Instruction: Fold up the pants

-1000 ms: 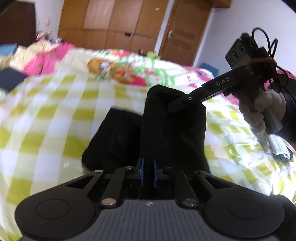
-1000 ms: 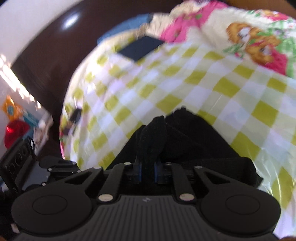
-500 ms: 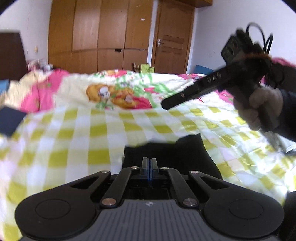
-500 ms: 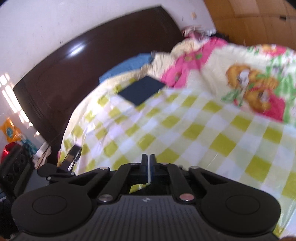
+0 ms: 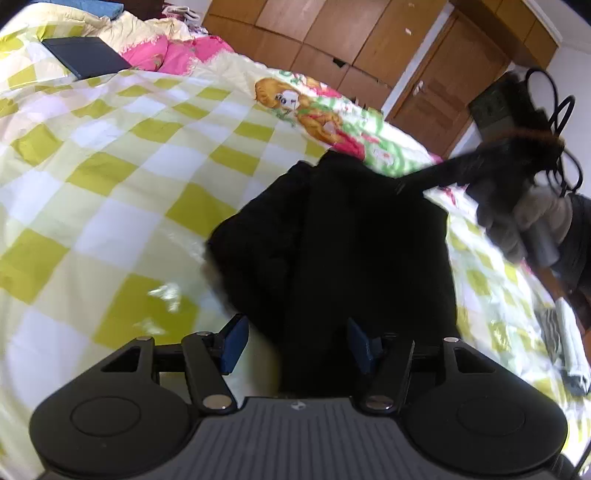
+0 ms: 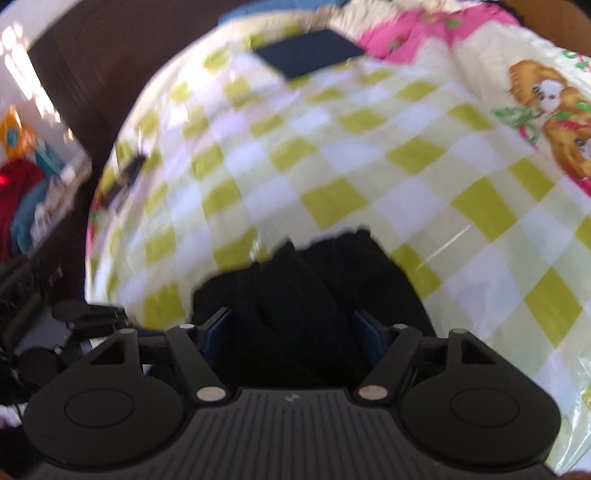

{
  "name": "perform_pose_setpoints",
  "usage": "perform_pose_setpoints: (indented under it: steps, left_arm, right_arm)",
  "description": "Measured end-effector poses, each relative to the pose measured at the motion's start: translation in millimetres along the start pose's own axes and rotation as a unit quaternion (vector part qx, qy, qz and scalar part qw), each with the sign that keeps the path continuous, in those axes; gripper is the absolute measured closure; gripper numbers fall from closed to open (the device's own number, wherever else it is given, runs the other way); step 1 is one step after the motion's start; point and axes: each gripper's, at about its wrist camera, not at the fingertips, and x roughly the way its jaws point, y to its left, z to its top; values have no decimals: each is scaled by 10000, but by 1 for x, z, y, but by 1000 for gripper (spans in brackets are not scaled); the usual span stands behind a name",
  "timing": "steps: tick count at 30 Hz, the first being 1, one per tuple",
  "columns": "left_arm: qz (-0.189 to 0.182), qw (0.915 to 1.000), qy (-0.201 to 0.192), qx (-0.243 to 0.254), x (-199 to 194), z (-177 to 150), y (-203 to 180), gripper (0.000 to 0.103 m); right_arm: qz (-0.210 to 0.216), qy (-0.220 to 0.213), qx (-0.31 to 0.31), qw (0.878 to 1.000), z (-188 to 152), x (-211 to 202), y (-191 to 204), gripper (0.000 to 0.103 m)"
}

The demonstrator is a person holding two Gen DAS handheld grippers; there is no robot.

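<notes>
The left gripper (image 5: pixel 295 345) has just spread its jaws wide; the black pants (image 5: pixel 343 236) lie between the blue pads (image 5: pixel 232 343) but neither presses on them. The right gripper (image 6: pixel 293 334) has likewise just opened, its pads apart with the dark cloth bunched loosely between them. The pants rest folded in a heap near the bed's near edge, on a yellow-and-white checked bedspread (image 5: pixel 110 177). A dark flat book (image 5: pixel 85 57) lies toward the pillows; wooden wardrobes (image 5: pixel 332 33) stand beyond.
</notes>
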Motion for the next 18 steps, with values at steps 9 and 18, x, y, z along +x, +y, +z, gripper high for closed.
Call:
perform_pose_setpoints:
  steps: [9,18]
  left_arm:
    - [-96,9994,-274,-177,-27,17,-28,80]
    - [-314,9868,-1077,1171,-62,77,-68,80]
  right_arm:
    - [219,-750,847,9933,-22,-53,31,89]
    - [90,-2031,1139,9725,-13,-125,33,90]
